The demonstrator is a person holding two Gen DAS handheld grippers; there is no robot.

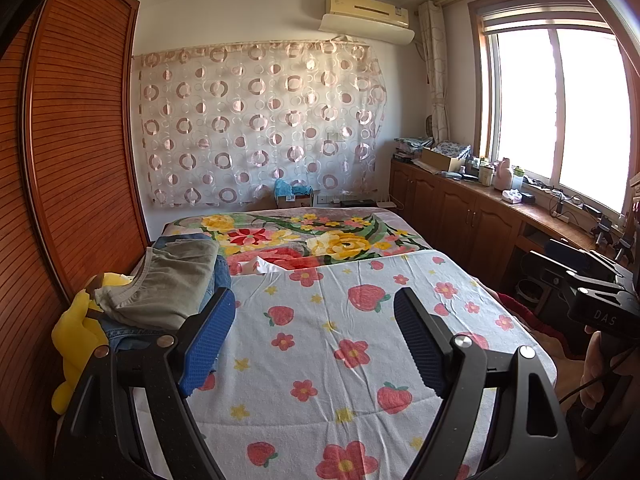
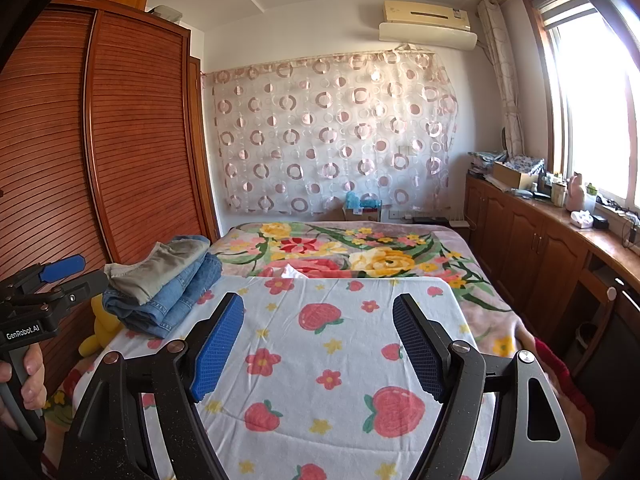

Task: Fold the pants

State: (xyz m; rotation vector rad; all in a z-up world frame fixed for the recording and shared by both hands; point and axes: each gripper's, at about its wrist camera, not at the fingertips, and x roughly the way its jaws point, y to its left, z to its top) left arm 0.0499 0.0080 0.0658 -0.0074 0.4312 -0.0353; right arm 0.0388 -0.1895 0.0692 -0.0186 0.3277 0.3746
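A stack of folded pants lies at the left edge of the bed: grey-green pants [image 1: 168, 280] [image 2: 160, 264] on top of blue jeans [image 2: 168, 300] [image 1: 218, 276]. My left gripper [image 1: 316, 308] is open and empty above the strawberry-print sheet [image 1: 340, 340], just right of the stack. My right gripper [image 2: 318, 312] is open and empty above the same sheet [image 2: 332, 344]. The left gripper also shows at the left edge of the right wrist view [image 2: 60, 276]. The right gripper body shows at the right edge of the left wrist view [image 1: 592, 292].
A yellow plush toy [image 1: 76, 344] sits between the bed and the wooden wardrobe [image 1: 72, 160]. A floral blanket [image 1: 312, 236] covers the far half of the bed. Wooden cabinets [image 2: 532, 248] with clutter run under the window on the right.
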